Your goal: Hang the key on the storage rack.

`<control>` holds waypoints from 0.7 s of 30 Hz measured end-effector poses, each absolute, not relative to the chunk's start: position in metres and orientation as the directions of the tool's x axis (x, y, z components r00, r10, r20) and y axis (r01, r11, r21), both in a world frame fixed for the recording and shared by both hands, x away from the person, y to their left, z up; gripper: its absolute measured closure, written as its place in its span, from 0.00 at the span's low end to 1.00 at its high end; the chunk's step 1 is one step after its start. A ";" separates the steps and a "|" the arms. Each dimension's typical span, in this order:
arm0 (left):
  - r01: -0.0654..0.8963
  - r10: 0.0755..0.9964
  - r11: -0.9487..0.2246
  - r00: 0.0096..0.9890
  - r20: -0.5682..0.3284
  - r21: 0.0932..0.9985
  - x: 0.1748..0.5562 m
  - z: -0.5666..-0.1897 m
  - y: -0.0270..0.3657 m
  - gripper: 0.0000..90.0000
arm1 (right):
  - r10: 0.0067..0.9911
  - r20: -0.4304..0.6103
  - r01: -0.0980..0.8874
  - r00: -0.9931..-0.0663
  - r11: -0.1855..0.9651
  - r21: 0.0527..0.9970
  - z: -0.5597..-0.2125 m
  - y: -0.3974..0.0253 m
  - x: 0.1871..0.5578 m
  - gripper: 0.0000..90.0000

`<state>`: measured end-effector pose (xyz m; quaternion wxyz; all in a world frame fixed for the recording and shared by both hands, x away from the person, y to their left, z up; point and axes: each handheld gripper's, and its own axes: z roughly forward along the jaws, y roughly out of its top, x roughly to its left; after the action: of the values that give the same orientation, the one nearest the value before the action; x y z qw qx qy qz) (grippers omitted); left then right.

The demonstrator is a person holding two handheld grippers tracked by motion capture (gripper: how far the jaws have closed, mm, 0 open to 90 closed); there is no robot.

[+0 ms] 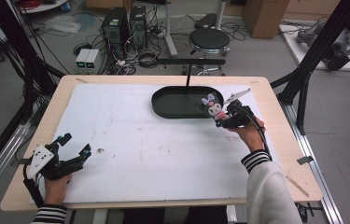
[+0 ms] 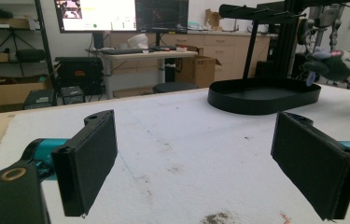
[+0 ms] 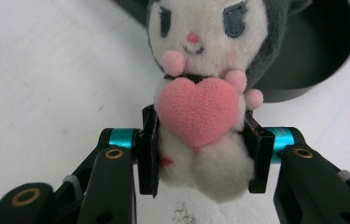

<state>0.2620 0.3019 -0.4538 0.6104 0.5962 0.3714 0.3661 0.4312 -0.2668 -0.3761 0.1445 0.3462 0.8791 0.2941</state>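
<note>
A small plush toy [image 3: 200, 93] with a white face, a dark grey hood and a pink heart is held upright in my right gripper [image 3: 200, 149], whose jaws are shut on its lower body. In the high view the plush toy [image 1: 213, 108] hangs at the right end of a black oval tray [image 1: 172, 103], with the right gripper [image 1: 226, 119] just beside that end. The same toy [image 2: 338, 63] appears far right in the left gripper view. My left gripper [image 1: 73, 144] rests near the table's front left corner, jaws wide open and nothing between them [image 2: 193, 163].
A white mat [image 1: 154, 140] covers most of the wooden table. A black T-shaped stand [image 1: 189, 63] rises from the tray's far side. A small dark speck [image 1: 100, 150] lies on the mat near the left gripper. Stools, computers and cables crowd the floor beyond the table.
</note>
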 end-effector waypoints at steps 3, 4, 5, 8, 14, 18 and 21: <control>-0.004 0.890 0.021 0.456 -0.016 1.000 0.262 -0.454 0.302 0.17 | 0.716 -0.051 0.514 -0.696 0.547 0.661 -0.370 -0.273 0.430 0.64; -0.004 0.890 0.020 0.456 -0.016 1.000 0.262 -0.454 0.302 0.17 | 0.729 -0.046 0.515 -0.683 0.524 0.678 -0.368 -0.274 0.429 0.64; -0.004 0.890 0.021 0.456 -0.017 1.000 0.262 -0.454 0.302 0.17 | 0.737 -0.043 0.511 -0.675 0.509 0.692 -0.366 -0.276 0.428 0.64; -0.004 0.890 0.020 0.456 -0.016 1.000 0.262 -0.454 0.302 0.17 | 0.754 -0.036 0.498 -0.656 0.468 0.730 -0.360 -0.281 0.428 0.64; -0.005 0.890 0.020 0.457 -0.015 1.000 0.262 -0.454 0.302 0.17 | 0.784 -0.009 0.479 -0.621 0.388 0.787 -0.349 -0.290 0.428 0.64; -0.006 0.890 0.022 0.456 -0.017 1.000 0.262 -0.454 0.302 0.17 | 0.797 0.004 0.480 -0.604 0.359 0.800 -0.345 -0.295 0.430 0.64; -0.005 0.890 0.022 0.456 -0.017 1.000 0.262 -0.454 0.302 0.17 | 0.799 0.012 0.470 -0.602 0.342 0.814 -0.341 -0.296 0.431 0.64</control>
<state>0.2620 0.3018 -0.4539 0.6109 0.5957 0.3712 0.3663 0.4311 -0.2958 -0.3408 0.1996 0.3992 0.7945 0.4117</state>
